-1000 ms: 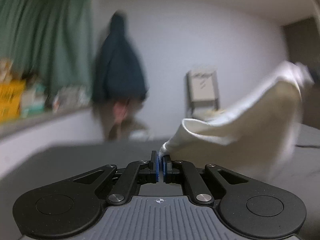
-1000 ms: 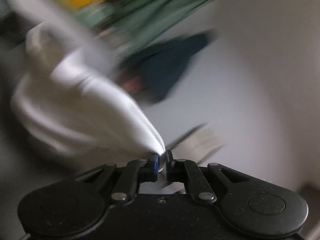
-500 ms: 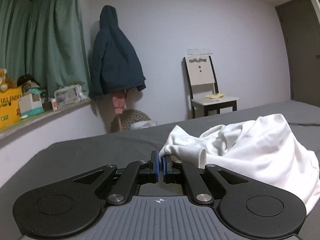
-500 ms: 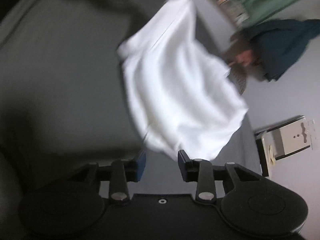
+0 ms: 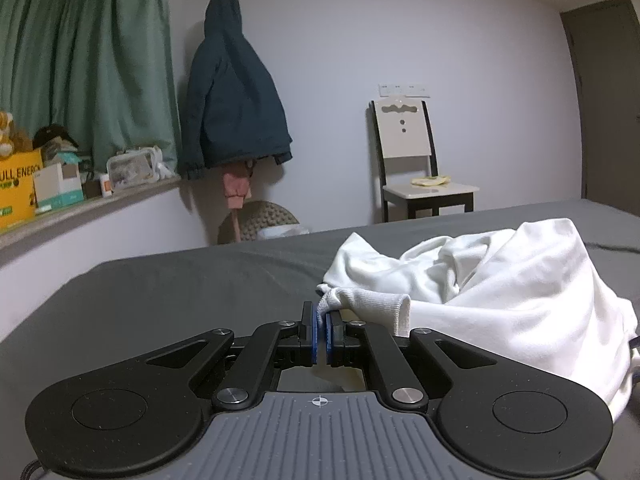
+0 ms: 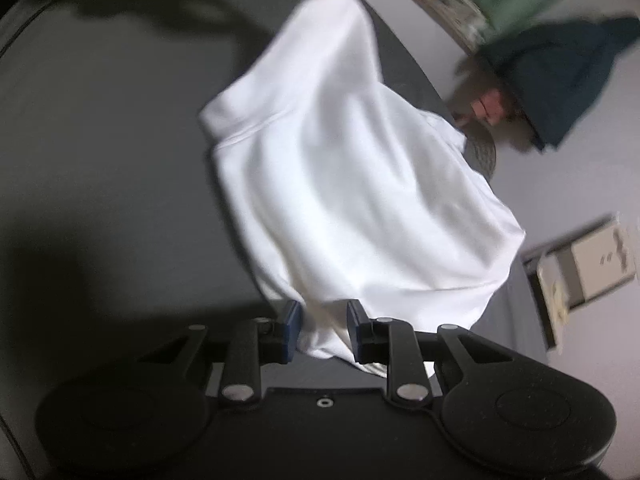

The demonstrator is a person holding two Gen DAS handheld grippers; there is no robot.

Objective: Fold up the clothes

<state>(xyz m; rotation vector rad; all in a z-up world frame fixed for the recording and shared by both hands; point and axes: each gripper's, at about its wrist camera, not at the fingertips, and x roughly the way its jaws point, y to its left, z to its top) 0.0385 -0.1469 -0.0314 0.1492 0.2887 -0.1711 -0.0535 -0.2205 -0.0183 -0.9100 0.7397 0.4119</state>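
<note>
The left tool [image 5: 319, 334] is pressed together on a ribbed cuff of the white garment [image 5: 500, 304], pinching it low over the grey bed [image 5: 180, 284]. The right tool [image 6: 323, 330] stands spread, its blue pads on either side of a hanging edge of the same cloth without closing on it; that view is blurred, so whether cloth touches a pad is hard to say. Outward from the tools, the garment lies heaped and rumpled toward the bed's far edge, with no flat panel or clean crease showing. As it lies, it is not folded: spreading and the folds themselves remain.
</note>
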